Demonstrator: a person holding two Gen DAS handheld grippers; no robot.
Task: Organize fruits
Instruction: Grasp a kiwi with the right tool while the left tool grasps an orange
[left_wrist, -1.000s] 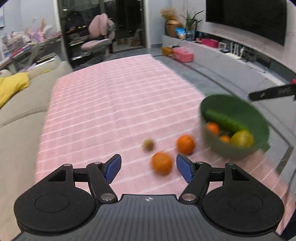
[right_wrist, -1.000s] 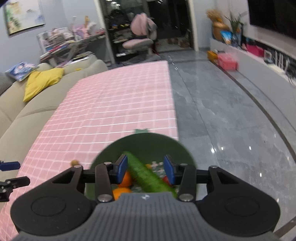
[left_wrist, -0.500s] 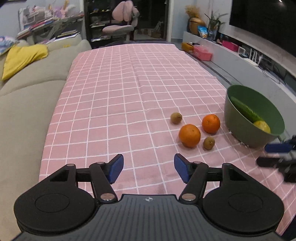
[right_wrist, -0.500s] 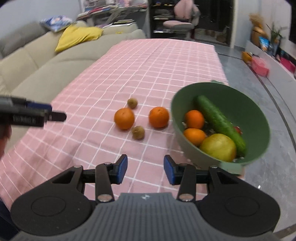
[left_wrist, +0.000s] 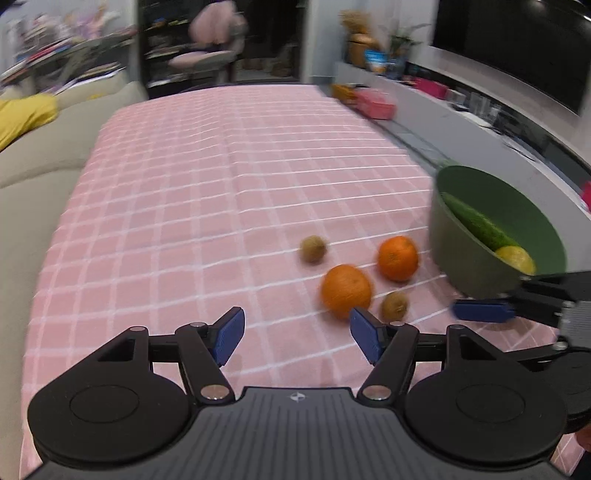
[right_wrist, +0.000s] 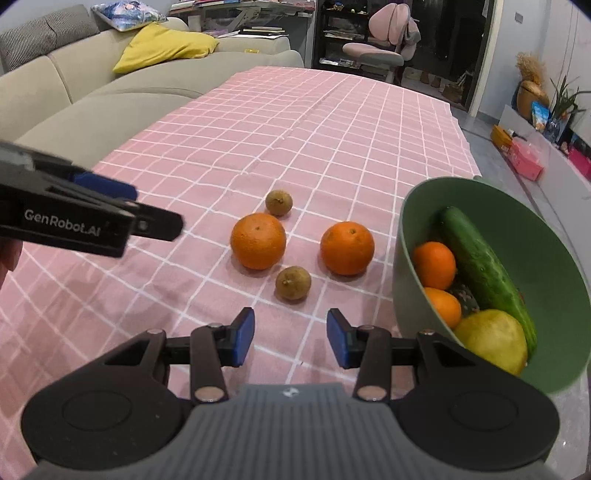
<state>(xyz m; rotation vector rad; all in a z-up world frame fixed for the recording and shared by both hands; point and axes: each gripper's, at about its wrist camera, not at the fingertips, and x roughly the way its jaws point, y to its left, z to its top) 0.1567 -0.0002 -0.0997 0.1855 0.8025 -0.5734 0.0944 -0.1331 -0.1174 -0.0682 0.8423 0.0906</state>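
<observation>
Fruit lies loose on the counter (right_wrist: 332, 122), just beside the green bowl (right_wrist: 554, 258): two oranges and two small brown fruits. Left claw (left_wrist: 297, 338) is opening and empty; right claw (right_wrist: 290, 338) is spread and empty. For the near brown fruit (right_wrist: 293, 282), round, rough and easy to roll, I would close the pads slowly around its middle.
</observation>
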